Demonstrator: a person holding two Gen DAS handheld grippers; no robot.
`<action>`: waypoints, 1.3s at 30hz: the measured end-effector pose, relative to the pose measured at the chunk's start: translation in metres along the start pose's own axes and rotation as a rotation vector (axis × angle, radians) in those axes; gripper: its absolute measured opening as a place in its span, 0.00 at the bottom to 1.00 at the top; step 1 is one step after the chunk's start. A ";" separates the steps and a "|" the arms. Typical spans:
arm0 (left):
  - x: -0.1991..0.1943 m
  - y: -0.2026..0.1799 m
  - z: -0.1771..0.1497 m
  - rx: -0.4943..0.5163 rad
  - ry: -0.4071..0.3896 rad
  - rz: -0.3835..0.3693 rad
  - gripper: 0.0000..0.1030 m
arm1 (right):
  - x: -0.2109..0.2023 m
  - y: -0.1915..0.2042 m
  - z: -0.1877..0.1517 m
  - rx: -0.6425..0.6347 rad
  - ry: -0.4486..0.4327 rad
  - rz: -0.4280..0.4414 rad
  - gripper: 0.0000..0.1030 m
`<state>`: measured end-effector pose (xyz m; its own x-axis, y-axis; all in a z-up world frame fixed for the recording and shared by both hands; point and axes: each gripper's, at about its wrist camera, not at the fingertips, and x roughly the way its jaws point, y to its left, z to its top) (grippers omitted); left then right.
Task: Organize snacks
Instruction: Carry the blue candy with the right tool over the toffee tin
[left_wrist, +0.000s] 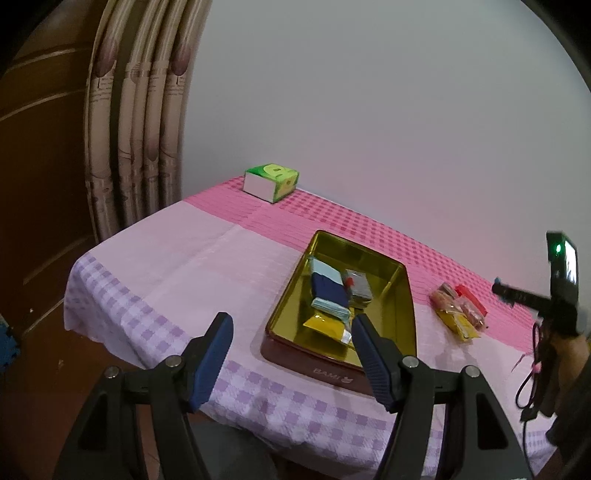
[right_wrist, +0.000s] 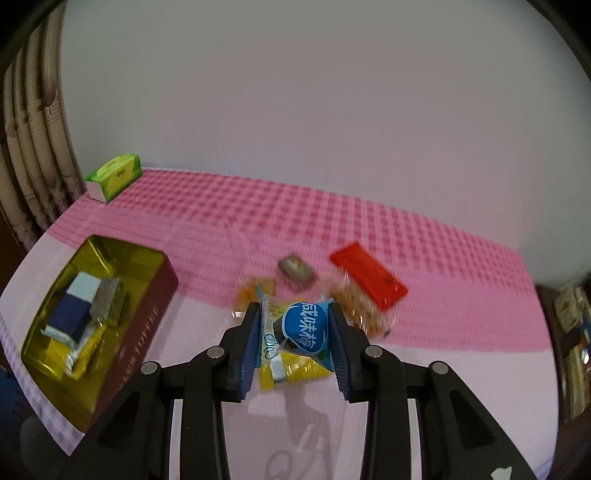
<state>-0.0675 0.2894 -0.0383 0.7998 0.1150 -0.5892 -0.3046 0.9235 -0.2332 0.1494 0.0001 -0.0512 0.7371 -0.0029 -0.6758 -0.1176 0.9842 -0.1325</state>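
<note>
A gold-lined tin sits on the pink cloth with several wrapped snacks in it, among them a dark blue packet and a yellow one. My right gripper is shut on a blue-labelled snack packet and holds it above the table, right of the tin. Loose snacks lie beyond it: a red packet, a small brown one, an orange-speckled one. My left gripper stands open before the tin's near end, with nothing between its fingers.
A green tissue box stands at the far left corner by the curtain. The table's near and left edges drop off under the purple-checked cloth hem. A plain wall rises behind the table. A cable hangs by the right hand.
</note>
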 end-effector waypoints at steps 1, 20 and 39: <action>0.000 0.000 0.000 0.002 0.000 0.003 0.66 | -0.001 0.002 0.004 -0.006 -0.004 -0.003 0.31; 0.009 0.008 0.002 -0.027 0.030 0.040 0.66 | -0.022 0.068 0.050 -0.130 -0.060 0.017 0.31; 0.010 0.015 0.004 -0.047 0.042 0.047 0.66 | -0.032 0.147 0.055 -0.246 -0.076 0.100 0.31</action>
<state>-0.0618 0.3053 -0.0451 0.7619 0.1411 -0.6321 -0.3660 0.8990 -0.2405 0.1447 0.1551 -0.0091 0.7603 0.1143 -0.6395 -0.3434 0.9064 -0.2462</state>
